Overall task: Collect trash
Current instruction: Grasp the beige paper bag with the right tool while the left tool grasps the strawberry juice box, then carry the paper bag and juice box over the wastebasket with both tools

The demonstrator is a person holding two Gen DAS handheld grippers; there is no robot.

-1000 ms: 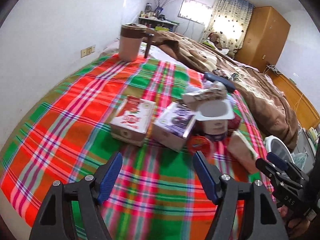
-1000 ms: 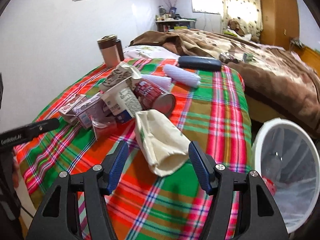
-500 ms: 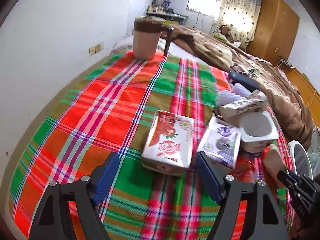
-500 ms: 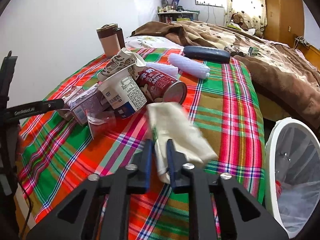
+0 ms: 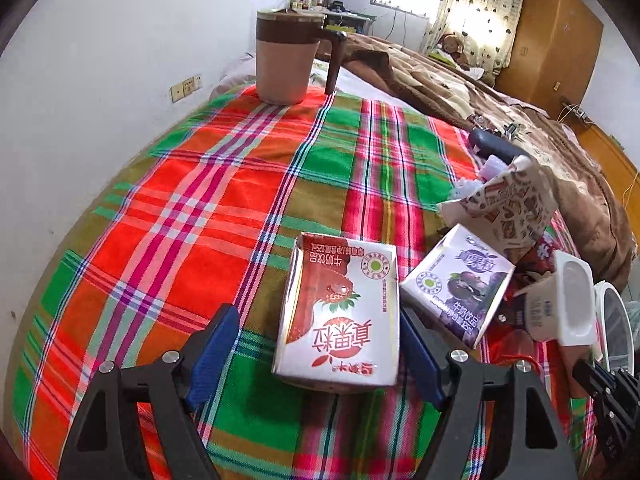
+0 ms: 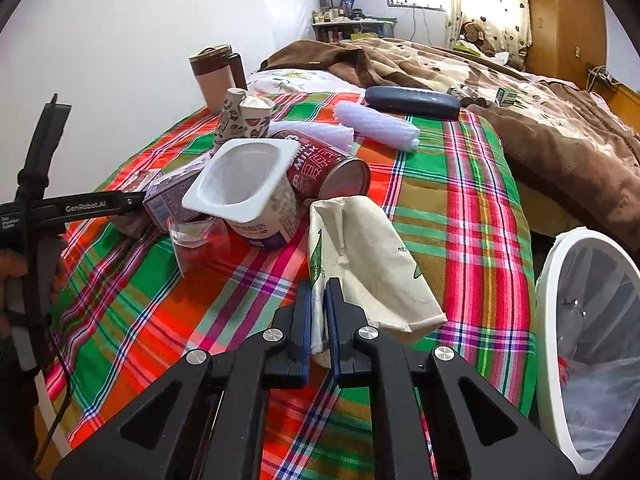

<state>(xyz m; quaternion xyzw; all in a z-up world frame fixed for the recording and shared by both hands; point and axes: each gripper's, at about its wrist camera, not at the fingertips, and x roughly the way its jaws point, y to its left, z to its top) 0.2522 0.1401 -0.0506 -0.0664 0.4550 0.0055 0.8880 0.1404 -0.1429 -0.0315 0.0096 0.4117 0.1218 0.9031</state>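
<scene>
Right gripper [image 6: 318,312] pinches the paper bag [image 6: 368,264], bin [image 6: 552,320] just right of it; left gripper [image 5: 320,344] spread around the red carton [image 5: 340,312], long axis running away between its fingers

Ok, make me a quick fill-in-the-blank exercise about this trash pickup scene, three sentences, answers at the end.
1. The right hand-held gripper is shut on a crumpled ____ bag.
2. The red milk carton lies between the open fingers of the ____ hand-held gripper.
3. The white-rimmed bin stands beside the bed, lined with a clear ____ bag.

Answers: paper; left; plastic
</scene>
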